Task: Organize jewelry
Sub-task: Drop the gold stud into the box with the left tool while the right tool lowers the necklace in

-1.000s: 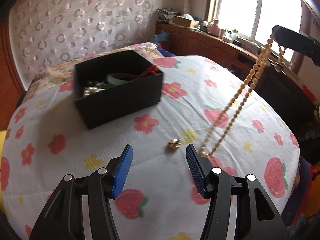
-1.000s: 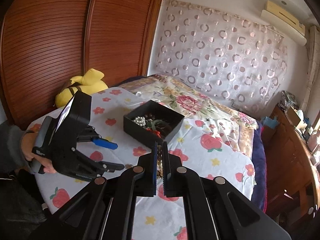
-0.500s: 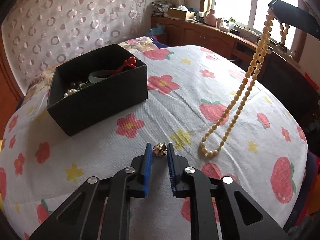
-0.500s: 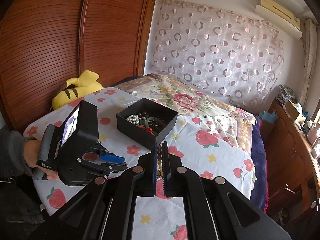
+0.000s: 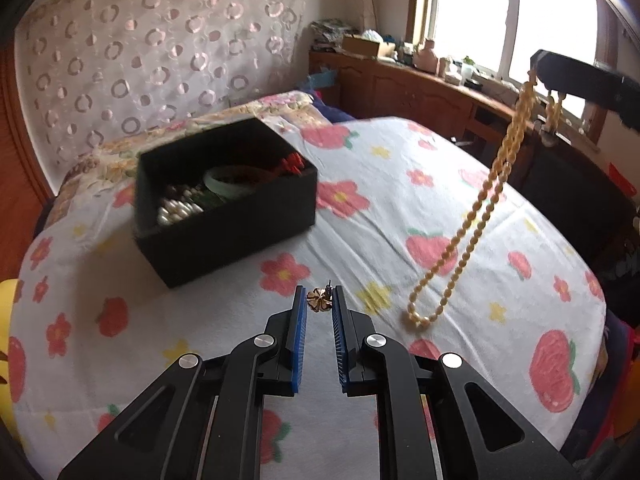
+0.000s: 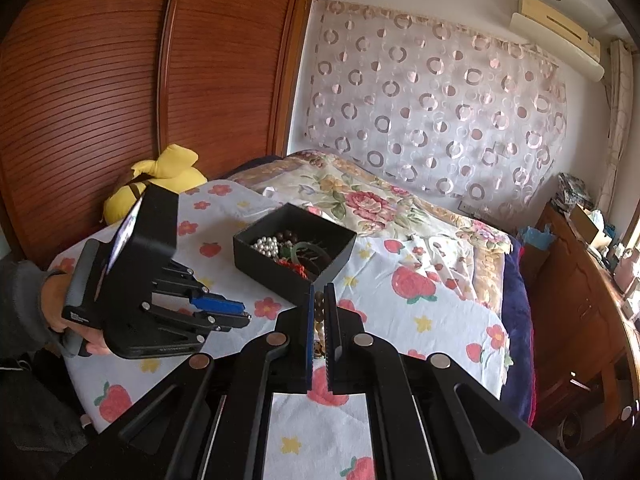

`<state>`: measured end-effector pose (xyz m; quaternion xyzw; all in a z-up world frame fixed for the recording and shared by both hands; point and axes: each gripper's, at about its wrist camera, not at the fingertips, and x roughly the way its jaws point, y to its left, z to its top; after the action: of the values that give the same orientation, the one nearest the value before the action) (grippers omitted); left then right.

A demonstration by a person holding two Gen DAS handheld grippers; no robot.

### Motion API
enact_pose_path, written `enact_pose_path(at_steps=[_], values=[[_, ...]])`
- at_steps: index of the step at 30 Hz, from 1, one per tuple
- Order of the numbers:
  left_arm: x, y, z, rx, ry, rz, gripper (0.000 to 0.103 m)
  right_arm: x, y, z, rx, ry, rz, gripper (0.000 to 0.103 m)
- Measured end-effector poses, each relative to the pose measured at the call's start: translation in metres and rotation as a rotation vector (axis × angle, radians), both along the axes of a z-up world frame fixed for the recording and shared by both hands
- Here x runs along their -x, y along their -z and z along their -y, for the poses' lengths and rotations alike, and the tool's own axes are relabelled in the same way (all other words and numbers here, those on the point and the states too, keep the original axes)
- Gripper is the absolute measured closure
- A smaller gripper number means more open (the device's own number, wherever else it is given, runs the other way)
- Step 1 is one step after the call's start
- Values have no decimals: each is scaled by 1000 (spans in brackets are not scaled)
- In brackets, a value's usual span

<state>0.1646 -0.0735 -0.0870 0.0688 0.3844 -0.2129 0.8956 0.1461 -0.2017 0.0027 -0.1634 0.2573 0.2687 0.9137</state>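
Note:
My left gripper [image 5: 319,300] is shut on a small gold flower-shaped earring [image 5: 319,300] and holds it above the bedsheet, in front of the black jewelry box [image 5: 224,200]. The box holds pearls, a green bangle and red beads. My right gripper [image 6: 319,296] is shut on a cream bead necklace [image 5: 472,232], which hangs from it with its lower end just above the sheet. In the right wrist view the left gripper [image 6: 240,316] is left of the box [image 6: 294,252], and beads of the necklace [image 6: 319,320] show between my right pads.
The bed carries a white sheet with strawberries and flowers [image 5: 400,208]. A yellow plush toy [image 6: 160,176] lies by the wooden wardrobe [image 6: 140,80]. A wooden sideboard [image 5: 420,88] with clutter stands under the window.
My left gripper closed on the gold earring and lifted it off the sheet. My right gripper raised the necklace, so its lower end left the sheet.

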Motion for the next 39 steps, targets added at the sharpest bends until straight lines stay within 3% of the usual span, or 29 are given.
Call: enact_pose_path(at_steps=[10, 15, 22, 31, 33, 35, 39], values=[[-24, -47, -31, 28, -77, 76, 91, -14, -45, -26, -12, -9, 96, 98], [-46, -62, -43, 38, -117, 93, 91, -43, -66, -43, -2, 21, 137, 98], [-76, -58, -49, 34, -156, 80, 91, -90, -74, -69, -14, 17, 114, 98], [-94, -41, -52, 19, -172, 62, 91, -114, -82, -95, -1, 14, 135, 98], [-95, -38, -54, 24, -174, 56, 83, -121, -92, -94, -17, 17, 143, 98], [-93, -38, -58, 34, -180, 63, 65, -123, -99, -93, -25, 21, 156, 98], [-89, -40, -66, 49, -197, 74, 55, -125, -99, -94, -15, 15, 153, 98]])
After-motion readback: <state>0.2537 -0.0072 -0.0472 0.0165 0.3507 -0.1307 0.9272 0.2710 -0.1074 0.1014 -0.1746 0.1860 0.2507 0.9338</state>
